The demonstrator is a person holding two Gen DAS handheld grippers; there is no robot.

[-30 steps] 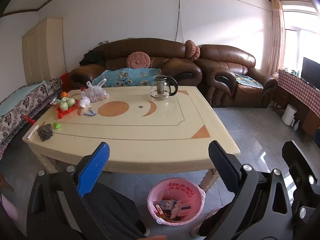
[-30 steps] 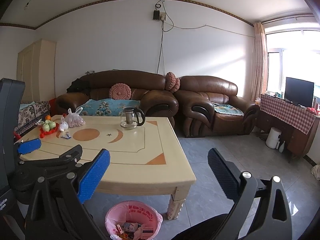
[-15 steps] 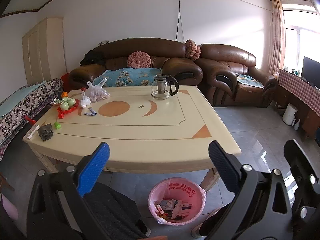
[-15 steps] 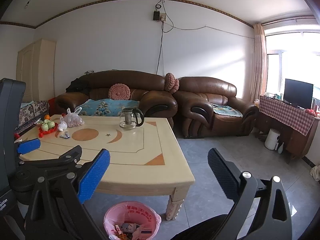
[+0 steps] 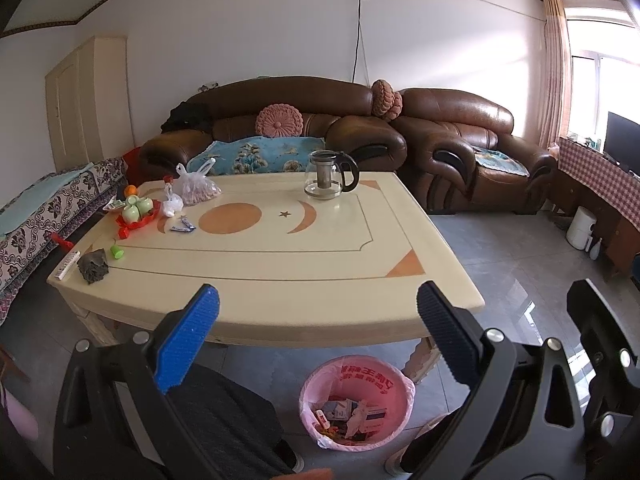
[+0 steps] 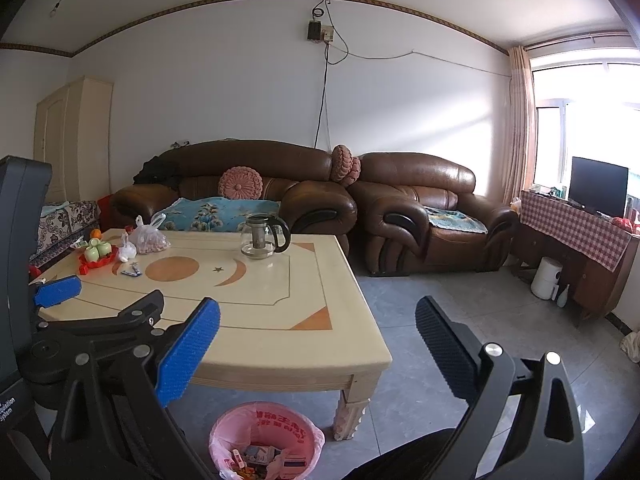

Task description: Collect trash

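**Both grippers held apart and empty above the bin, table trash far off**

The left gripper [image 5: 318, 320] hung over the near edge of the cream table [image 5: 280, 272], its two pads spread wide with nothing between them. The pink-lined trash bin [image 5: 357, 400] stood on the floor just below and slightly toward 5 o'clock of that gripper, under the table's near edge, already holding wrappers and small packets. The loose trash lay well apart at about 10 o'clock: a crumpled dark wad [image 5: 94, 266] near the table's left corner, a green cap [image 5: 117, 252] just beside it, and a blue-and-white wrapper [image 5: 182, 227] farther in. A knotted plastic bag [image 5: 196, 188] and a red tray of green cups [image 5: 136, 210] sat at the far left edge; a glass teapot [image 5: 328, 176] stood near 12 o'clock.

The right gripper [image 6: 318, 334] was level, likewise wide open and empty, pointing past the table's right corner toward the brown sofa [image 6: 256, 184]. From it the bin [image 6: 266, 440] showed at 7 o'clock.

The bin's contents were too small to name. The hands holding the grippers were out of frame, and dark clothing filled the lower edge of the left view.
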